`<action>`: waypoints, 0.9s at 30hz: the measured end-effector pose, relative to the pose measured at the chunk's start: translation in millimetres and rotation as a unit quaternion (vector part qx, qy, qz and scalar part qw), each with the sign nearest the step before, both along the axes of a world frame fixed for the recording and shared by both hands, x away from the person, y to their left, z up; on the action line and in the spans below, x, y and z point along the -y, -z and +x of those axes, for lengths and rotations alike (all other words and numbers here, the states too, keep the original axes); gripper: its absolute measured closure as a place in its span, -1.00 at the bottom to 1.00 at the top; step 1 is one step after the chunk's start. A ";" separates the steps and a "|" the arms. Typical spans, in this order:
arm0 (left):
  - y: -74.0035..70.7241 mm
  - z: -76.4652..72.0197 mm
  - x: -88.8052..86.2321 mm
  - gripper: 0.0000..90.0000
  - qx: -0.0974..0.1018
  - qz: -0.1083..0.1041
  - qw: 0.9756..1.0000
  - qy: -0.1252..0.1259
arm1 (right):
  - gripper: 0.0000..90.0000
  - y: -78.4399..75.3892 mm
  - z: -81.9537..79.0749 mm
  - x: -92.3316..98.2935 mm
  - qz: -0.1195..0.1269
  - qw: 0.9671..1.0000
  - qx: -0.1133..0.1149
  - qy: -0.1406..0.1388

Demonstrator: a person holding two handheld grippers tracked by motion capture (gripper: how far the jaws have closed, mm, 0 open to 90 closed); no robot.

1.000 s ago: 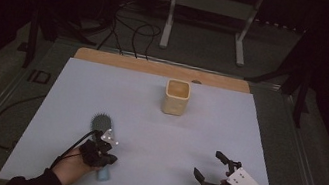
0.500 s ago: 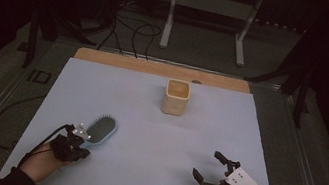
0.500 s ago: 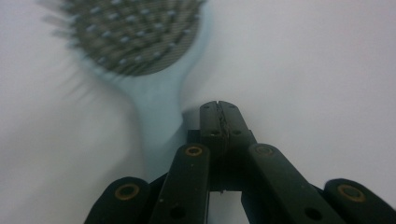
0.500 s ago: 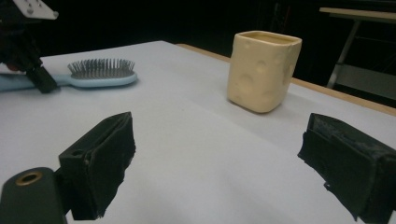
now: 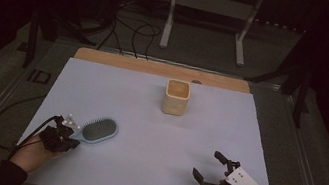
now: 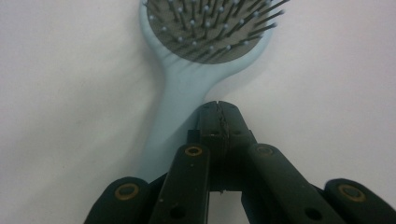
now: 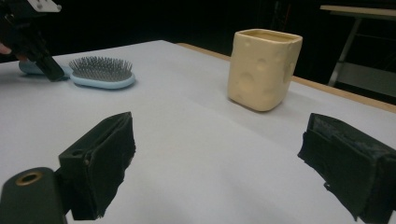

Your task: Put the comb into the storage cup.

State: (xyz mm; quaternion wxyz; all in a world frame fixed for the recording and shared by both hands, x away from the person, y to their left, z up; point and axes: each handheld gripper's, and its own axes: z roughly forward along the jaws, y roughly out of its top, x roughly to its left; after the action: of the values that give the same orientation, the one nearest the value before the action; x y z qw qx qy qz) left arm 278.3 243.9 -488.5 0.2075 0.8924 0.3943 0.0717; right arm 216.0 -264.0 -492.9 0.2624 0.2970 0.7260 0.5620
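**A:** Where is the hairbrush [image 5: 95,130] now?

**B:** It lies flat on the table [image 5: 147,120], near the front left corner, bristles up. Its handle points toward the person's left hand. Its round head points away, toward the middle of the table.

**A:** Does the left gripper [image 6: 218,109] hold it?

**B:** No. Its jaws are shut tight together with nothing between them. The closed tip sits right at the handle, on its side. I cannot tell if it touches or is just above.

**A:** And the right gripper [image 5: 213,169]?

**B:** It rests near the front right corner, well apart from the brush. Its jaws are wide open and empty.

**A:** So which hand is nearer?

**B:** The left one, by a lot. To grab the handle, I think its jaws must open first and close across the handle's thin sides.

**A:** Is anything in the way?

**B:** No. The yellow cup [image 5: 176,97] stands upright far back, well apart from the brush, with bare table between.
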 end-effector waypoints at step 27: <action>-47.3 9.0 -23.9 0.93 -0.007 0.005 0.998 0.056 | -0.79 0.8 0.6 -0.6 0.000 1.000 -0.003 0.000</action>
State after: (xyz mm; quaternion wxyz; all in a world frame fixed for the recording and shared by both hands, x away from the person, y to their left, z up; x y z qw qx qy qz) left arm 287.4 267.8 -441.2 0.2039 0.9145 0.3450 0.0557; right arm 216.5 -263.4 -493.7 0.2597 0.2986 0.7270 0.5612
